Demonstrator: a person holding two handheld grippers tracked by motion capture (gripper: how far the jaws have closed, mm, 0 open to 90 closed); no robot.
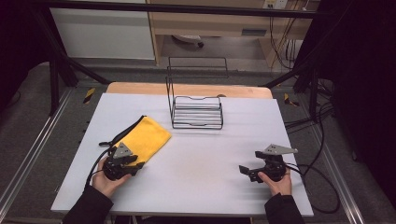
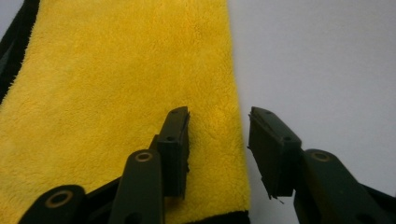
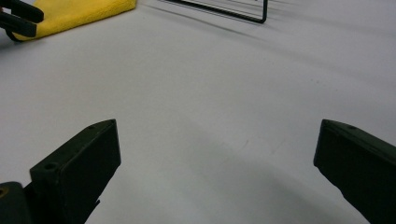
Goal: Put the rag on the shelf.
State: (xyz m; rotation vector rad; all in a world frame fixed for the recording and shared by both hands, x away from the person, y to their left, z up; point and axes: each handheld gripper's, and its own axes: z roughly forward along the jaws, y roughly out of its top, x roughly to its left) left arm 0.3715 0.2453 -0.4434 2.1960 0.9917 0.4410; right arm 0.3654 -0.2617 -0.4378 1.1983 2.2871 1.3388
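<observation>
A folded yellow cloth (image 1: 144, 135) with a black trim lies on the left half of the white table (image 1: 201, 158). My left gripper (image 1: 134, 163) is at the cloth's near corner, open. In the left gripper view its jaws straddle the right edge of the yellow cloth (image 2: 116, 93), one fingertip (image 2: 175, 140) over the fabric and the other over bare table, the left gripper (image 2: 218, 140) closing on nothing. My right gripper (image 1: 245, 171) rests low over the table at the right, wide open and empty, and the right gripper (image 3: 215, 163) looks across bare tabletop.
A black wire rack (image 1: 196, 109) stands at the back middle of the table, and its base edge shows as the wire rack (image 3: 219, 11) in the right gripper view. Cables (image 1: 322, 186) trail off the table's right side. A wooden board (image 1: 187, 88) lies behind the white surface.
</observation>
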